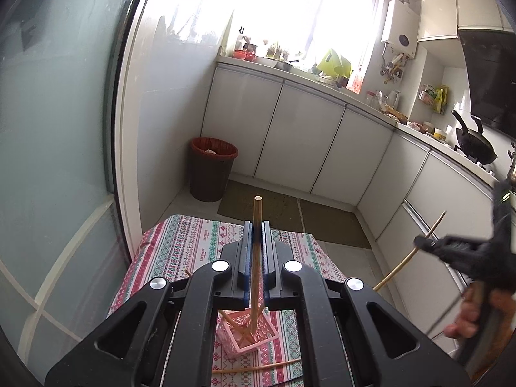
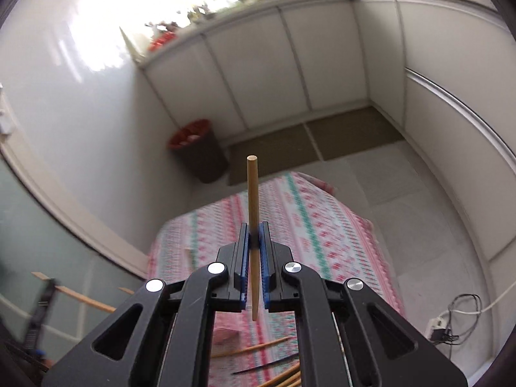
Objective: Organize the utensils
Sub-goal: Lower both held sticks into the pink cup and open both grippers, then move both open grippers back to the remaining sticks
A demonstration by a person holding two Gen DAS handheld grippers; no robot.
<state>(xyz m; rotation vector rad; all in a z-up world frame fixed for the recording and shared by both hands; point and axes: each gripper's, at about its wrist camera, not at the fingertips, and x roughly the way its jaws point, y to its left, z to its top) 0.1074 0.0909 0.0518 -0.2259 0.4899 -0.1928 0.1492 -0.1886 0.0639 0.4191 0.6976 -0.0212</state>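
In the left wrist view, the left gripper (image 1: pixel 257 230) is pinching a round wooden chopstick (image 1: pixel 257 213) between its blue ribbed pads, long axis running straight along the fingers — blunt end pointing forward, the other end reaching down into a pink perforated plastic basket (image 1: pixel 258 338) that is sitting on the patterned woven tablecloth (image 1: pixel 180 245). Thin sticks are leaning inside the basket; one is lying flat on the cloth just beside it. At the right edge, the right gripper (image 1: pixel 422 242) is clamping a second chopstick (image 1: pixel 403 264), angled up to the right.

In the right wrist view, the right gripper (image 2: pixel 254 237) is squeezing that smooth, cylindrical chopstick (image 2: pixel 252 190) — pointing forward, above the cloth.
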